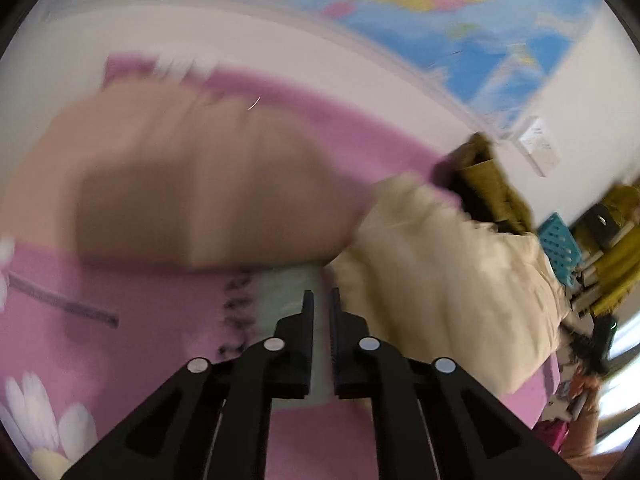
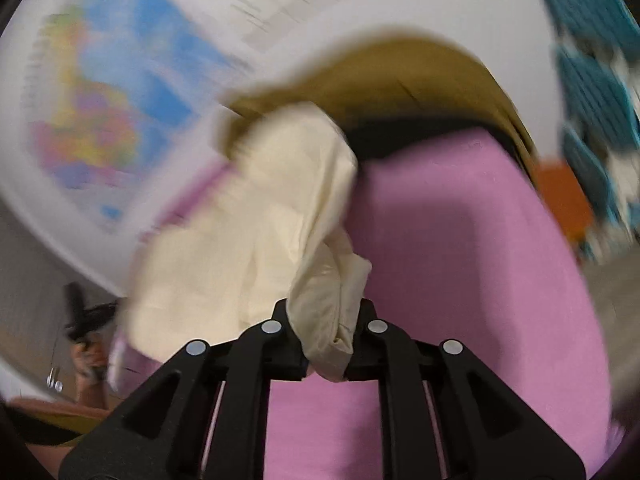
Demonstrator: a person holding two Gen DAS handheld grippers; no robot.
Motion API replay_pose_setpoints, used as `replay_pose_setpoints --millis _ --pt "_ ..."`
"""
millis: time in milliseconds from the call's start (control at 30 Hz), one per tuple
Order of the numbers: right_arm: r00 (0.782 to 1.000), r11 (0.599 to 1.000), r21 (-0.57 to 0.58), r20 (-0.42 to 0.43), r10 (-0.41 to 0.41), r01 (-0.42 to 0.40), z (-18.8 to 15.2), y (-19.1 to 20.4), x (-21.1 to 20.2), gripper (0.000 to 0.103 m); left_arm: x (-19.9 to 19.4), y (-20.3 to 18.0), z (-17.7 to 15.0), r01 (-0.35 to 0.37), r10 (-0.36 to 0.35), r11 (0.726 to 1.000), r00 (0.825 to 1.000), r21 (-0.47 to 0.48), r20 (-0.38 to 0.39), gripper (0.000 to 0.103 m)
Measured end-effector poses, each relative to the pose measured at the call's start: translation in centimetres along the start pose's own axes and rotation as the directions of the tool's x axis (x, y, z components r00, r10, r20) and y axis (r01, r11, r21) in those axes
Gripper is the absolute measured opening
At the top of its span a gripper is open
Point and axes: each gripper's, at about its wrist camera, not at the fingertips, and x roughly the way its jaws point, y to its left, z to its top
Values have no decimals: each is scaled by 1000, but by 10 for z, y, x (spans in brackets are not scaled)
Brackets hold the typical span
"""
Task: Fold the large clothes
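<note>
The right gripper (image 2: 325, 344) has its fingers pinching a bunched fold of the cream garment (image 2: 256, 216), the cloth wedged between the two black fingers and spilling out above and to the left of them. From that grip the cream garment runs up and away to the far left, lying over the pink bedsheet (image 2: 460, 240), whose surface fills the near and right part of the right wrist view. Beyond the cream cloth an olive-yellow garment (image 2: 400, 76) arches across the far side, with a dark lining showing under its edge. A blurred coloured map (image 2: 120, 100) hangs on the white wall at the far left, and teal crates (image 2: 592, 80) stand at the far right. In the left wrist view the left gripper (image 1: 321, 304) has its fingers pressed nearly together with only a narrow slit between them; nothing is clearly caught there, though a pale green patch of the sheet (image 1: 280, 288) lies right beneath the tips. Just to the right of these fingers sits the cream garment (image 1: 440, 264), and to the far left a tan garment (image 1: 192, 184) lies spread on the pink bedsheet (image 1: 120, 320), which carries white daisy prints (image 1: 40, 420) at the near left. Both views are smeared by motion.
</note>
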Motion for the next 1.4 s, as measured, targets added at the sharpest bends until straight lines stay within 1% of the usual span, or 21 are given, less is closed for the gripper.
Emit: replay_pose_setpoints --millis 33,67,133,200,267,333,433,500,567,600,700,733,833,900,967,1000,1033,1067,1233,1367,1400 --pt "1000 999 34 1 6 -6 -3 -6 6 20 3 0 -3 -2 2 1000 1000 -5 -3 8" --pt "1000 999 40 8 4 -5 -4 -6 7 23 4 -2 -5 -13 13 1000 1000 7 -2 25" --pt "995 997 4 58 -83 83 1 5 1 47 2 -21 -6 3 -4 998 1000 61 30 52" --pt "982 988 -31 125 -143 148 5 17 -10 60 -2 -44 -5 41 -49 989 997 139 55 60" --pt "966 977 -83 184 -181 199 11 33 -21 64 1 -67 -6 67 -80 975 995 210 52 83" --pt "961 966 -162 224 -161 200 17 51 -22 77 11 -86 -7 72 -82 959 996 275 23 84" --pt "967 946 -248 198 -161 208 19 69 0 77 42 -106 -12 42 -28 940 999 339 -47 84" --pt "974 930 -305 158 -162 204 22 78 24 76 63 -115 -16 -18 43 927 997 375 -58 84" --pt "977 915 -344 113 -183 211 24 81 50 63 85 -119 -18 -81 111 914 993 398 -52 75" --pt "977 911 -353 87 -197 215 26 80 67 47 90 -118 -17 -80 111 916 992 393 -57 74" --pt "976 913 -347 63 -206 215 28 75 88 27 97 -114 -11 -79 106 926 993 369 -55 62" --pt "976 911 -351 66 -205 215 31 75 91 12 98 -114 -9 -84 111 927 992 365 -53 58" --pt "980 935 -294 91 -178 197 45 71 89 4 99 -111 -1 -90 113 933 993 348 -46 53" --pt "978 936 -287 97 -185 205 48 73 88 4 102 -108 3 -78 101 945 993 317 -55 53" --pt "975 933 -285 84 -206 221 45 77 85 14 101 -107 2 -80 101 947 994 311 -51 56" --pt "976 934 -283 92 -200 218 43 80 81 25 100 -108 0 -86 105 945 993 315 -45 57" --pt "977 935 -287 116 -180 207 40 86 72 44 98 -109 -1 -90 107 943 994 320 -36 57" --pt "978 932 -306 136 -160 195 38 94 67 50 97 -110 -2 -91 106 941 994 326 -28 58" --pt "997 887 -457 68 -47 73 20 147 77 58 93 -113 -8 -106 115 933 993 343 -8 63" --pt "994 851 -519 -14 -109 86 10 164 123 56 90 -111 -11 -92 100 939 995 330 -9 67" --pt "991 848 -519 -16 -133 106 10 163 131 31 89 -111 -12 -91 99 939 995 331 -9 67"
